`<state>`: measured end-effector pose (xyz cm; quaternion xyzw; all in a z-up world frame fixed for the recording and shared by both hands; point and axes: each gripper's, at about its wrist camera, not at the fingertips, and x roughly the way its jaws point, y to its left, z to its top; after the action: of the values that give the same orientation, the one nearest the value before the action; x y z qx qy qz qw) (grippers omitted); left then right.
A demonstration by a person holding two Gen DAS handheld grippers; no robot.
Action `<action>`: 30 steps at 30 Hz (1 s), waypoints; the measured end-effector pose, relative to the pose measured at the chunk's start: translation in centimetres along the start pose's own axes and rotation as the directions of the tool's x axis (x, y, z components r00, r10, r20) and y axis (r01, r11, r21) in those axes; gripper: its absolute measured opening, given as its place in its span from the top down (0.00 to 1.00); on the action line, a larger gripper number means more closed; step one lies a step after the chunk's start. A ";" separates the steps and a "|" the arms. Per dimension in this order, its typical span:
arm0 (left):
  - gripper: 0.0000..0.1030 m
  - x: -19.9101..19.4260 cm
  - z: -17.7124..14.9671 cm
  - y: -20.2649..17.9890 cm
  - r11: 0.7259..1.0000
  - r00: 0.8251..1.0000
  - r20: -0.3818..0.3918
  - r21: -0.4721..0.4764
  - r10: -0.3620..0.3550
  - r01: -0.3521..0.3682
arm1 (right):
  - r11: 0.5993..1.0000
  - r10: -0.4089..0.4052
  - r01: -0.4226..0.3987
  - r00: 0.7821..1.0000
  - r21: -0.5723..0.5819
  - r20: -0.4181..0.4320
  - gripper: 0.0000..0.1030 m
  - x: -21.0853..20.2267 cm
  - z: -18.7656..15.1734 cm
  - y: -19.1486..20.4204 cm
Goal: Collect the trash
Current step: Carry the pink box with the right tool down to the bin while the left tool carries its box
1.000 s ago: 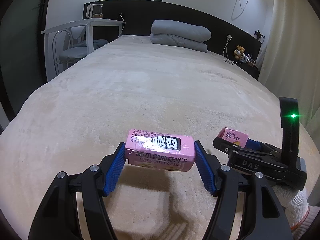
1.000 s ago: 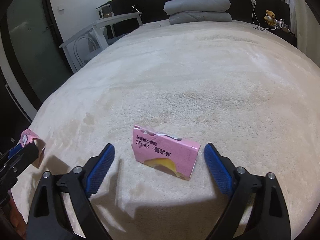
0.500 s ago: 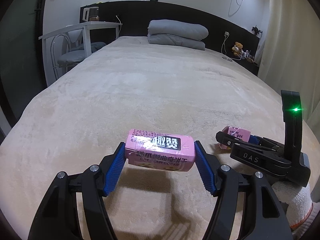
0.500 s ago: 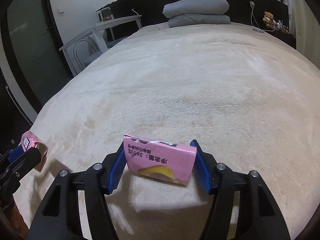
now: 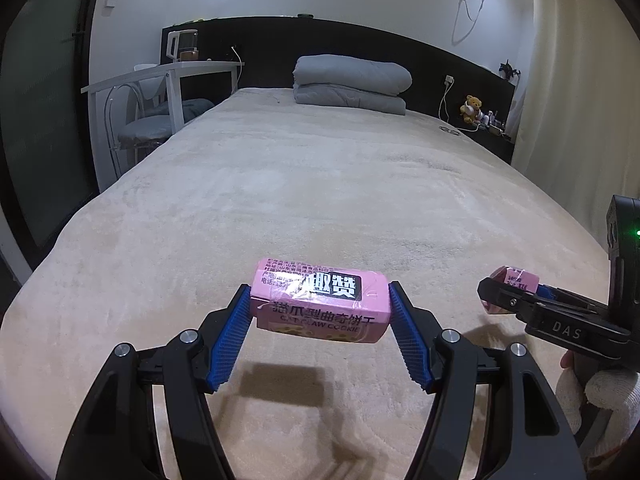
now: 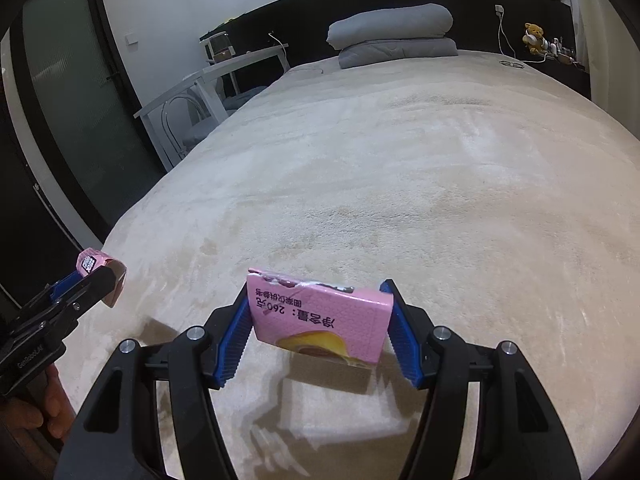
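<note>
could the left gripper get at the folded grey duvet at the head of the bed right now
Probably not as things stand. The left gripper is shut on a pink cookie box, and the grey duvet lies far off across the bed, though nothing lies between.

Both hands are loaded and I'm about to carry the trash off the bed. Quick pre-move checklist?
1. Left gripper shut on cookie box: ok.
2. Right gripper shut on torn pink box: ok.
3. Both boxes lifted off the blanket, shadows beneath: ok.
4. The two grippers apart, not touching: ok.
5. More trash left on the bed: none seen, ok.
6. Bin location: cannot tell, not in view.
</note>
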<state>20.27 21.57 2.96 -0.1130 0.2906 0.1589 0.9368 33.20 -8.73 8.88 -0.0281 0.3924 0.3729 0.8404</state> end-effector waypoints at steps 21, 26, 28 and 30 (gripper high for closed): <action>0.36 -7.7 -2.9 -4.0 0.993 0.991 0.057 0.010 -0.121 0.121 | 0.995 0.067 -0.063 0.996 -0.074 0.056 0.40 -12.9 -5.0 -3.5; 0.36 -8.9 -5.0 -6.0 0.985 0.984 0.052 0.047 -0.171 0.169 | 0.990 0.085 -0.076 0.993 -0.117 0.078 0.40 -15.5 -7.0 -3.6; 0.36 -9.2 -5.8 -6.6 0.980 0.979 0.045 0.052 -0.197 0.194 | 0.990 0.085 -0.076 0.993 -0.118 0.079 0.40 -16.4 -7.9 -3.8; 0.36 -9.5 -6.7 -7.1 0.975 0.976 0.038 0.055 -0.216 0.214 | 0.991 0.086 -0.079 0.994 -0.105 0.072 0.40 -17.1 -9.0 -4.0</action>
<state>12.02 10.74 3.95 -0.1164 0.2600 0.0516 0.9572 22.95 -25.02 13.27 -0.0405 0.3412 0.4277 0.8361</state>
